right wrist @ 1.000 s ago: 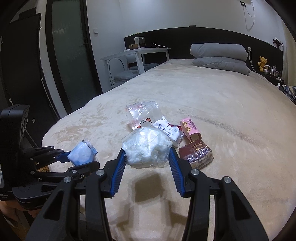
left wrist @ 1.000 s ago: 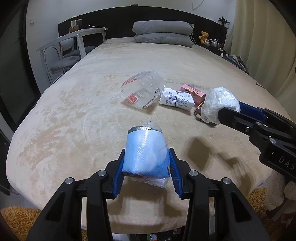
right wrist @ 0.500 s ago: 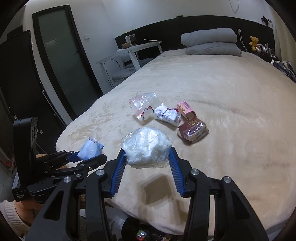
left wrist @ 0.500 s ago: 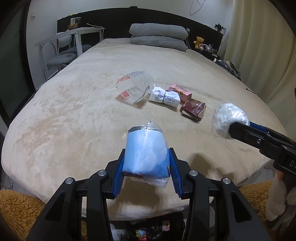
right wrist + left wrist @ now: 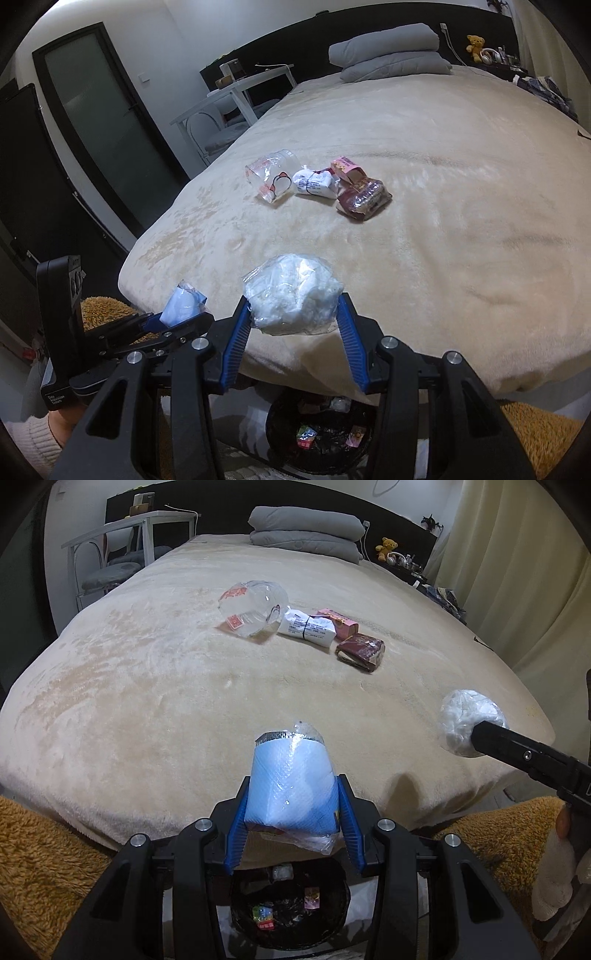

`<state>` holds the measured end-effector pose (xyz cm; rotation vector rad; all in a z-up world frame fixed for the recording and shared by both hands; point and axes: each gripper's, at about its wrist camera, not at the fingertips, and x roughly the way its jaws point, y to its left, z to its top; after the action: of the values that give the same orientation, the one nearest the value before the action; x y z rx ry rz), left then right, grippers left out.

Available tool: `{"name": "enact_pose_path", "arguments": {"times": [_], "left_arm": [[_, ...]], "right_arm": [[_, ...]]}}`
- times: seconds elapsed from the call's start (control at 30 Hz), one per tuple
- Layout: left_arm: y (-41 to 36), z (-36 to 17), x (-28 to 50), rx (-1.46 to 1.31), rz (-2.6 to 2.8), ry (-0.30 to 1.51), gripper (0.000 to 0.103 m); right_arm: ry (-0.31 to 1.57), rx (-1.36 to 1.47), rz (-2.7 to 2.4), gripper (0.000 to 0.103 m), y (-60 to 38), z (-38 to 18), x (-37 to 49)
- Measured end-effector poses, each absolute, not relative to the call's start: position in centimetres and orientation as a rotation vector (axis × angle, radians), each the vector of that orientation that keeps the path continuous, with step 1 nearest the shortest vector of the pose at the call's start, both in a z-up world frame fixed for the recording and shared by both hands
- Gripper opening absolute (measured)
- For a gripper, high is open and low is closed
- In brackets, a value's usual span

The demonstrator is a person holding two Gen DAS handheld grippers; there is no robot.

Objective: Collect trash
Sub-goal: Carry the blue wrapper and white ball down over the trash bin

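Over the bed's near edge, left wrist view: the left gripper [image 5: 291, 812] is clamping a blue packet [image 5: 291, 786] above the black bin [image 5: 290, 910]; four wrappers [image 5: 306, 627] are lying mid-bed [image 5: 147, 701].

Right wrist view: the right gripper [image 5: 293, 325] is clamping a white plastic wad [image 5: 291, 295] above that bin [image 5: 321, 439], beside the bed's near edge.

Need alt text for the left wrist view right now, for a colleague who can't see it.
The left gripper clamps a pale blue plastic-wrapped packet above a black-lined trash bin at the foot of a beige bed. Four pieces of wrapper litter lie on the bed.
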<state>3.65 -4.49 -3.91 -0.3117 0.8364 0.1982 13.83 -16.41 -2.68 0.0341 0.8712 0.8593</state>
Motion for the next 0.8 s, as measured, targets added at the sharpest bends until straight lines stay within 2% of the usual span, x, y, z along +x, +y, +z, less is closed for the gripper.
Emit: {"name": "enact_pose_path", "arguments": {"times": [0.5, 0.8], "left_arm": [[-7.6, -8.6, 1.1, -0.366, 0.108, 0.931, 0.042], [-7.8, -11.2, 0.8, -0.408, 0.079, 0.979, 0.042]], "right_arm": [[0.997, 0.092, 0.807, 0.048, -19.5, -6.5, 11.6], [1.144, 0.153, 0.861, 0.048, -20.1, -9.6, 11.9]]}}
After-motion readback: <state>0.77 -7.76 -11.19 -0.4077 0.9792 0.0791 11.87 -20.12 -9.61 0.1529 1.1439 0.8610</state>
